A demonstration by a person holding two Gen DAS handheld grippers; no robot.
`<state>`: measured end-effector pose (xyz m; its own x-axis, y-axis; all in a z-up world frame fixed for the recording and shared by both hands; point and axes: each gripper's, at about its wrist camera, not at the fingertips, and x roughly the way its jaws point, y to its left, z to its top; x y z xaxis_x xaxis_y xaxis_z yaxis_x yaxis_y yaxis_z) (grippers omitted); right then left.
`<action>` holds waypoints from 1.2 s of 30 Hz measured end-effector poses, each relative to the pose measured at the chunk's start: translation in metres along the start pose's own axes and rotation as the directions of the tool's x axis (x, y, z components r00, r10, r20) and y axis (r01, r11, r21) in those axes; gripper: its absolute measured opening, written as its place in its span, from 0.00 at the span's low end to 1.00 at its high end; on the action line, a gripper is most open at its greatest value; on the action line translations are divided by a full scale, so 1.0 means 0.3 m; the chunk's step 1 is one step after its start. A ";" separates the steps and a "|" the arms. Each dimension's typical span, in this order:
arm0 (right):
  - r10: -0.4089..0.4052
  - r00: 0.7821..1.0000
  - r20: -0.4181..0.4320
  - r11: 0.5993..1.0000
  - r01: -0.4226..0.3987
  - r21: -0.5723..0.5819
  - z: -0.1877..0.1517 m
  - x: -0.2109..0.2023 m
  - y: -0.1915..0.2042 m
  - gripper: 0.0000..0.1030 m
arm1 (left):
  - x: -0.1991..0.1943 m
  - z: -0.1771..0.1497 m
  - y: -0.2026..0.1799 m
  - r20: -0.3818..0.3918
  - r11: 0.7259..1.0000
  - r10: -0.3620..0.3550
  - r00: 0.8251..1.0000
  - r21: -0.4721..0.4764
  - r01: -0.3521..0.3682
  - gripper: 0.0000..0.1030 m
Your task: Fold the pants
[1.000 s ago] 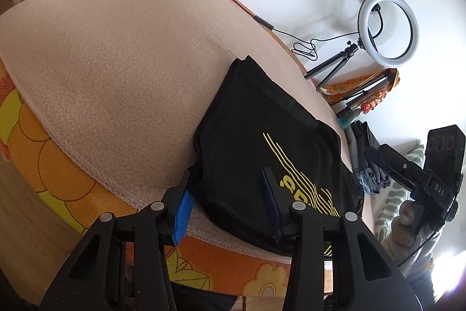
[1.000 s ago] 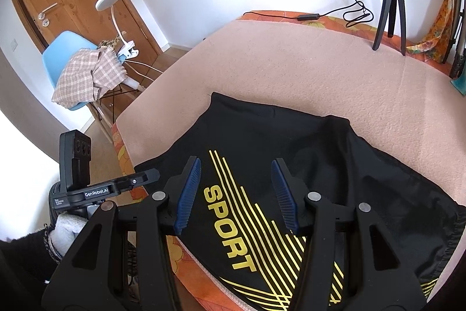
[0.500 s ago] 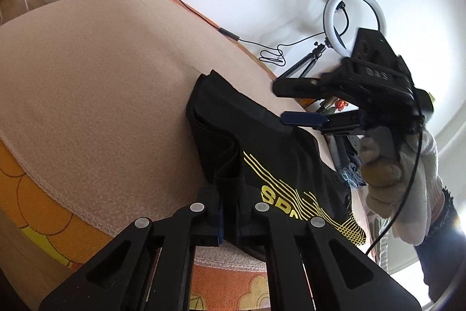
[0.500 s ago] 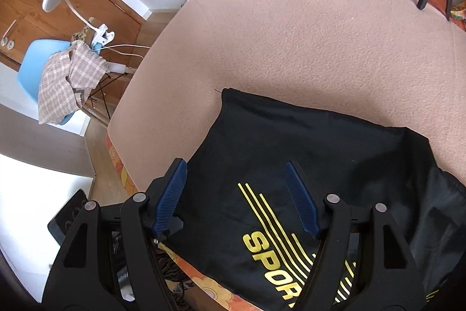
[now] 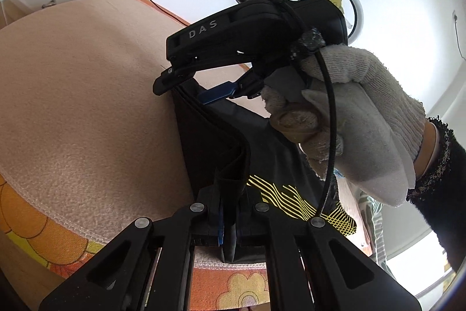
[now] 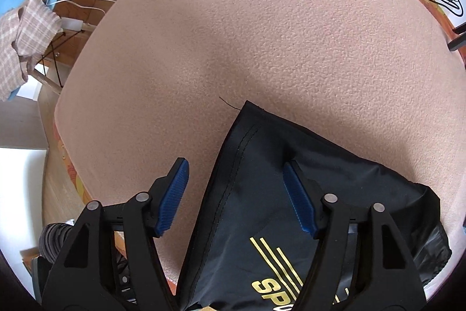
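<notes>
Lying on nubby pink fleece blanket (image 6: 262, 34): black smooth-weave pants (image 6: 335, 194), yellow striped print. Left gripper (image 5: 230, 220) clamped on bunched hem near bed edge. Right gripper (image 6: 236, 194) spread wide, straddling stitched side seam.

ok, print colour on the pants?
Yellow: stripes plus partly visible lettering on the black pants, clearest in the right wrist view.

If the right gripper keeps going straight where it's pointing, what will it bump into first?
Probably the black pants: the open right gripper straddles their side edge, with the pink blanket beyond. Depth is hard to judge.
</notes>
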<state>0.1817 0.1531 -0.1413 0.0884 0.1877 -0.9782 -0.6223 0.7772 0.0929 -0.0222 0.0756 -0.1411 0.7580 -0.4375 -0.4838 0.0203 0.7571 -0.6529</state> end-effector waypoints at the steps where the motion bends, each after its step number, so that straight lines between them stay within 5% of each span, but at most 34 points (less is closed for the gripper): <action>1: -0.013 1.000 -0.007 1.000 0.013 -0.003 -0.001 0.008 0.002 0.51 | 0.001 -0.001 -0.007 -0.002 1.000 -0.003 1.000 0.003 0.003 0.03; 5: -0.032 0.999 0.004 0.999 0.033 -0.013 -0.017 0.010 -0.004 0.33 | 0.009 -0.005 -0.031 -0.011 1.000 -0.012 1.000 0.013 0.012 0.03; 7: 0.003 1.000 0.010 1.000 -0.003 0.004 -0.034 0.000 -0.030 0.13 | 0.014 -0.004 -0.044 -0.014 1.000 -0.021 1.000 0.013 0.021 0.03; 9: 0.032 0.999 0.039 0.999 -0.033 0.020 -0.053 -0.023 -0.056 0.10 | 0.013 0.002 -0.058 -0.017 0.999 -0.036 0.999 0.011 0.036 0.03; 21: 0.137 0.950 0.279 0.979 -0.173 0.111 -0.218 -0.275 -0.252 0.05 | 0.030 0.031 -0.254 -0.046 0.986 -0.130 0.990 0.095 0.134 0.03; 36: 0.081 0.903 0.422 0.954 -0.193 0.230 -0.427 -0.455 -0.545 0.05 | 0.160 0.036 -0.490 -0.143 0.953 -0.212 0.967 0.188 0.236 0.03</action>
<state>0.1719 -0.0766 -0.0466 0.3575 0.4861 -0.7974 -0.4319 0.8431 0.3204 0.0180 -0.0514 -0.0622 0.6354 -0.6526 -0.4128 0.3208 0.7094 -0.6276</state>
